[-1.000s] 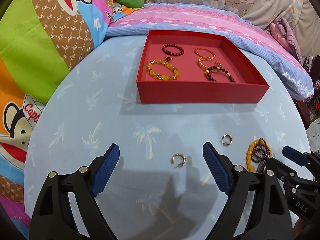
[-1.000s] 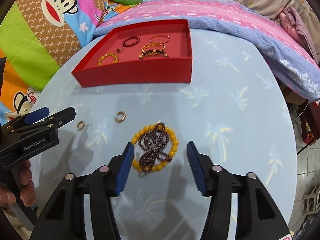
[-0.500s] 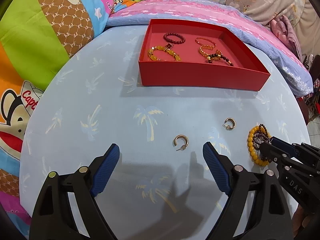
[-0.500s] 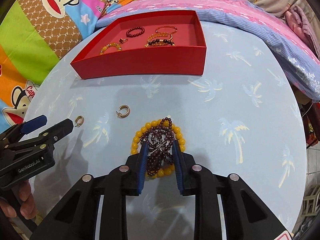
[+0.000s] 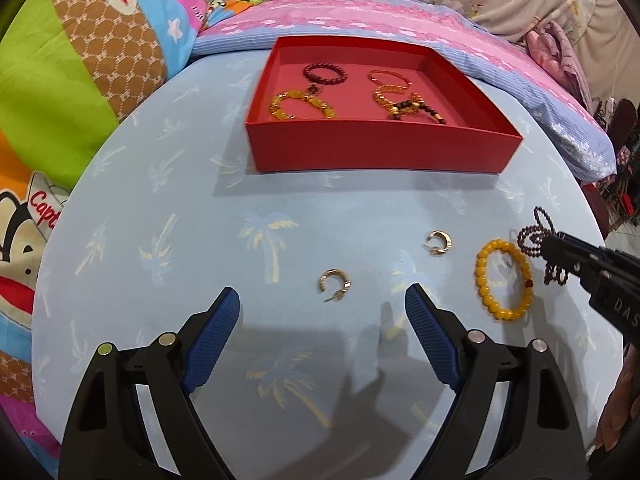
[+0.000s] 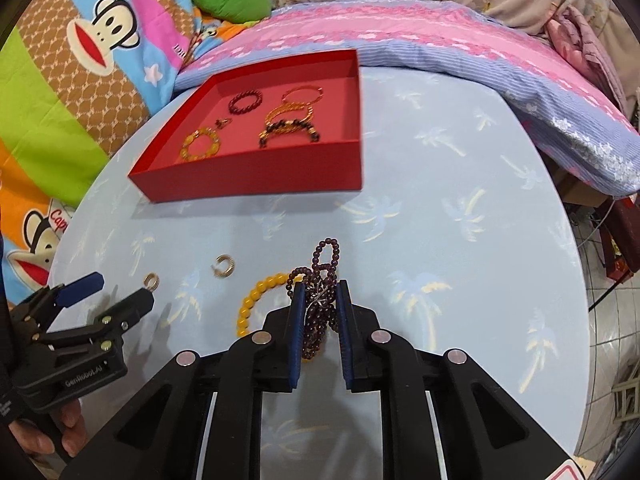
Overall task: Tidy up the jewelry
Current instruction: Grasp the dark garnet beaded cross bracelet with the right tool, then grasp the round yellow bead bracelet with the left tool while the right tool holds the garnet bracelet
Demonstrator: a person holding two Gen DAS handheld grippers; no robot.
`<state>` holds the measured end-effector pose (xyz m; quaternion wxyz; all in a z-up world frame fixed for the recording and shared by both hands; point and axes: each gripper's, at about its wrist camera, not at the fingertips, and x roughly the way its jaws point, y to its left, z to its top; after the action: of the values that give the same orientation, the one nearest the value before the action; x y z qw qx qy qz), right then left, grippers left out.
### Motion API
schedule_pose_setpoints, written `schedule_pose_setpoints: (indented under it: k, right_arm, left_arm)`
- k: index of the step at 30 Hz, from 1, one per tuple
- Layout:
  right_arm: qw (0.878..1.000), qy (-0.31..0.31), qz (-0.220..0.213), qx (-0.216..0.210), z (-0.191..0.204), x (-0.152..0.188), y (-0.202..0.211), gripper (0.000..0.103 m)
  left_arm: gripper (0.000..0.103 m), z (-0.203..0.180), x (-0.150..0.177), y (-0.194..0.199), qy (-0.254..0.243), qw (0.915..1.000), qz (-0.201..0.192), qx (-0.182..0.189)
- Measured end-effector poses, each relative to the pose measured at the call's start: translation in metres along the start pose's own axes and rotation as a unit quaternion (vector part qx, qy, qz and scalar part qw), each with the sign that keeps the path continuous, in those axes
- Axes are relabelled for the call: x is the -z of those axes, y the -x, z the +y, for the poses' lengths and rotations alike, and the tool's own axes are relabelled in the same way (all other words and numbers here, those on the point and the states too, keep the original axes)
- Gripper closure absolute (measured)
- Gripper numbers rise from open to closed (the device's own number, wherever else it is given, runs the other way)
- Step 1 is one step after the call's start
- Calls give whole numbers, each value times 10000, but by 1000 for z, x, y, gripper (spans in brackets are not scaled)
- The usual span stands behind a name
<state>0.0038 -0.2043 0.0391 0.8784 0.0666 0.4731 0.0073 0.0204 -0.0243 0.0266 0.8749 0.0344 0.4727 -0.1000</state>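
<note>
Dark purple beads [image 6: 320, 300]: a long strand of small round beads, doubled into several loops and bunched; glossy, wine-dark. One loop stands up past the fingertips, the rest hangs in a tangle between the pads, lifted off the cloth.
Right gripper [image 6: 320, 292]: jaws have just been closing and now clamp the purple strand between the blue ribbed pads, with only the bunch of beads keeping them apart.
Yellow bracelet [image 5: 502, 280]: a ring of larger opaque amber-yellow beads with one small red bead on its right side; lies flat on the cloth, just left of the lifted strand, partly hidden behind the right gripper's finger in the right wrist view.
Left gripper [image 5: 322, 320]: jaws wide apart, nothing between them; hovers over the cloth near one hoop.
Gold hoops: two small open hoop earrings on the cloth, one [image 5: 335, 280] just ahead of the left gripper, the other [image 5: 439, 242] between it and the yellow bracelet.
Red tray [image 5: 380, 148]: shallow, square, at the far side of the table; holds a dark red bead bracelet, a yellow bead bracelet, thin gold bangles and a dark-and-gold beaded piece.
Table [image 5: 160, 220]: round, covered in pale blue cloth printed with palm trees.
Hand [image 6: 36, 440]: grips the left gripper's handle, seen at the lower left of the right wrist view.
</note>
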Motion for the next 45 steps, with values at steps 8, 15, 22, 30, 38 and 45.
schedule_pose_setpoints:
  k: [8, 15, 22, 30, 38, 45]
  right_arm:
    - [9998, -116, -131, 52, -11, -1, 11, 89]
    - [9999, -110, -93, 27, -13, 2, 9, 89]
    - [9999, -129, -34, -62, -12, 1, 3, 89]
    - [9996, 62, 17, -274, 10, -1, -4, 89]
    - [9987, 246, -98, -428, 32, -14, -4, 89]
    - [9973, 311, -258, -621, 45, -41, -3, 89]
  left_arm:
    - [23, -50, -7, 0, -510, 9979, -93, 385]
    - [35, -79, -11, -24, -731, 9954, 233, 573]
    - [60, -79, -7, -32, -974, 9940, 288, 415]
    - [96, -46, -7, -25, -759, 9944, 428, 595]
    - [96, -25, -16, -5, -490, 9968, 239, 592]
    - [96, -16, -44, 17, -328, 9964, -127, 769]
